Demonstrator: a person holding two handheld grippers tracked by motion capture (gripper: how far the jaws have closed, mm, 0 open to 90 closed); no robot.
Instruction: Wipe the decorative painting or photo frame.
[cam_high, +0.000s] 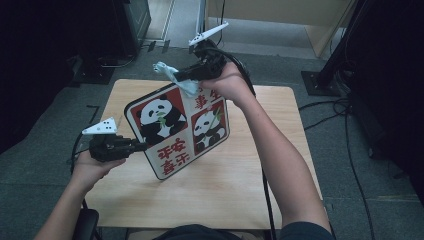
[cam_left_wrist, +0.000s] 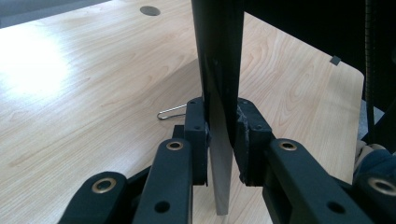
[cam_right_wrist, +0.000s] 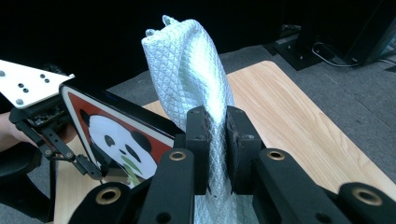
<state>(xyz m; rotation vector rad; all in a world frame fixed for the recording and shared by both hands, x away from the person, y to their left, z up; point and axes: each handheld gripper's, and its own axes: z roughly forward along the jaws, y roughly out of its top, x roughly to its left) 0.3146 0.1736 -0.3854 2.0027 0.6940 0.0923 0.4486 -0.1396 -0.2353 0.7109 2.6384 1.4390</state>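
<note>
Above the table's (cam_high: 220, 190) middle, the panda board (cam_high: 177, 127) stands tilted, its left edge pinched in your left gripper (cam_high: 142, 146). Your right gripper (cam_high: 182, 76) clamps the cloth (cam_high: 175, 77) against its far corner. You're mid-wipe, I judge; next, drag the cloth across the face, keeping pressure.

Red-and-white panda board, pale cloth

Flat square board (cam_high: 177, 130): black-white pandas, red characters; pale blue waffle-weave cloth (cam_right_wrist: 194, 88); light wooden table (cam_high: 225, 185).
</note>
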